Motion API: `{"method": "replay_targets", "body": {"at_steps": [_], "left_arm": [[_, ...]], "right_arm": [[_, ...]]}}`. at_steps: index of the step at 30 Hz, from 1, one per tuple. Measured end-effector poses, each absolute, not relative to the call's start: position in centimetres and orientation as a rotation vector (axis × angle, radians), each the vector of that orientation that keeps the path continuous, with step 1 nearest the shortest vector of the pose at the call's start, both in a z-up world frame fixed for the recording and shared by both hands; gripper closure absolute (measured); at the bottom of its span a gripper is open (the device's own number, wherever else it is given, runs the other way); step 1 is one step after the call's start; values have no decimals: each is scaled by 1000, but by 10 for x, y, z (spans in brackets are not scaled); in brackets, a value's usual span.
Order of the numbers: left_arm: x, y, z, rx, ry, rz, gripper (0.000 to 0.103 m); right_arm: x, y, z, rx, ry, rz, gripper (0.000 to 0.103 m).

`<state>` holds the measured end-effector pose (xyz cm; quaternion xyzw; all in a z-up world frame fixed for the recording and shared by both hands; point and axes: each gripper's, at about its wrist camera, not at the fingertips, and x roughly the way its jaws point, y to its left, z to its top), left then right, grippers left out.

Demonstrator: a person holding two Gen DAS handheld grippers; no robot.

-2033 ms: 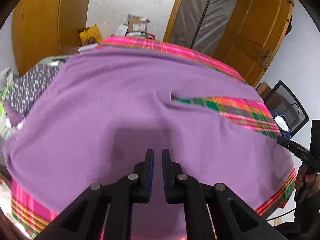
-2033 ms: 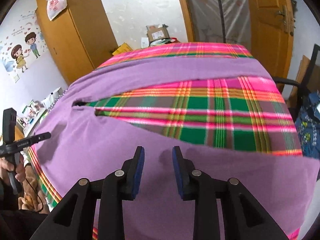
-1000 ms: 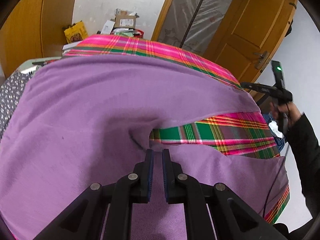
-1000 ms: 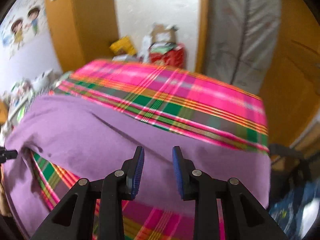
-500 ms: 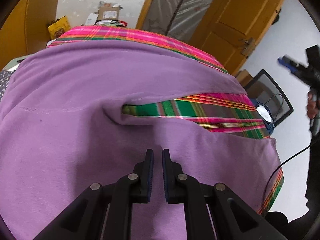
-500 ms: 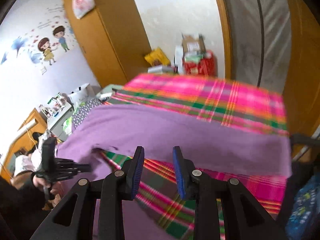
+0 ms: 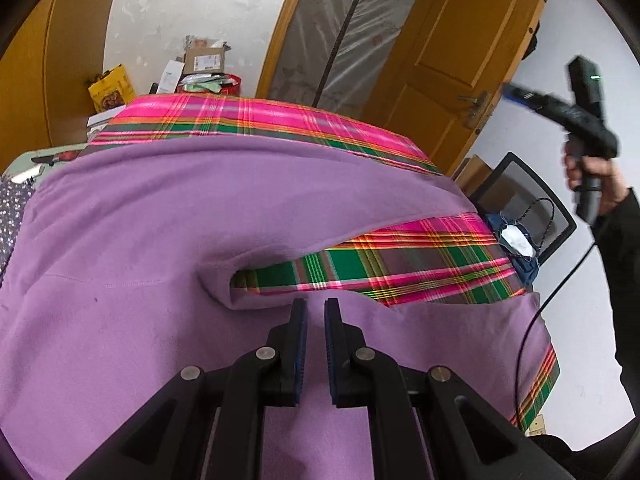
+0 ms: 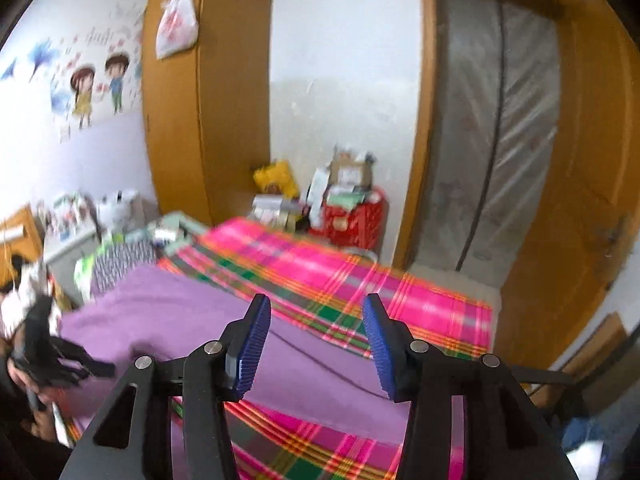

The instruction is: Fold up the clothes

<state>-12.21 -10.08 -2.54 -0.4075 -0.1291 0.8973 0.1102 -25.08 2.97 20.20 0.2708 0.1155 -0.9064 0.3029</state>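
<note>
A purple garment lies spread flat on a pink and green plaid cloth; it splits into two legs with plaid showing between them. My left gripper hovers low over the near leg, just before the split, shut with only a thin gap and nothing between the pads. My right gripper is held high above the far leg, wide open and empty. In the left wrist view a hand holds that right gripper up in the air at the right.
A wooden wardrobe and a wooden door stand behind the plaid surface. Boxes and bags pile up at the far end. A black chair sits at the right edge, and a dotted cloth lies at the left.
My right gripper has opened much wider and risen, its view swinging up toward the far wall. My left gripper has edged closer to the split between the legs.
</note>
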Motion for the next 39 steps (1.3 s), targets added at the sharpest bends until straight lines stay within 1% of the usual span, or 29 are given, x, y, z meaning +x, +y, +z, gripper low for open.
{"method": "replay_targets", "body": {"at_steps": [3, 9, 15, 20, 22, 23, 24, 25, 26, 29, 32, 37, 39], "left_arm": [[-129, -102, -32, -1228, -393, 2634, 95], [-142, -108, -46, -1298, -415, 2630, 95], [-149, -112, -55, -1341, -432, 2628, 95], [-152, -116, -60, -1367, -450, 2624, 95], [-153, -118, -61, -1374, -453, 2622, 95], [-153, -118, -62, -1377, -455, 2622, 95], [-153, -119, -62, -1379, -458, 2621, 95], [-153, -119, -62, -1380, -459, 2621, 95], [-153, -119, -63, -1381, -461, 2620, 95], [-152, -120, -63, -1381, -465, 2619, 95], [-151, -120, -62, -1383, -465, 2620, 95], [-149, -122, -61, -1382, -468, 2629, 95], [-148, -124, -61, -1381, -475, 2631, 95]], "right_arm": [[-289, 12, 161, 809, 399, -2344, 53], [-358, -11, 74, 980, 523, -2223, 53], [-396, -24, 16, 1073, 554, -2090, 53], [-409, -32, 0, 1097, 562, -1997, 53], [-410, -35, -4, 1111, 567, -1964, 55], [-410, -36, -3, 1114, 565, -1956, 69], [-410, -37, -2, 1117, 565, -1948, 87], [-410, -39, -2, 1121, 565, -1939, 96], [-409, -41, -1, 1121, 582, -1943, 98], [-408, -48, 2, 1105, 638, -1983, 98], [-416, -49, 6, 1099, 621, -2052, 98], [-423, -19, 21, 1099, 563, -2138, 87], [-426, -3, 29, 1099, 536, -2168, 78]]}}
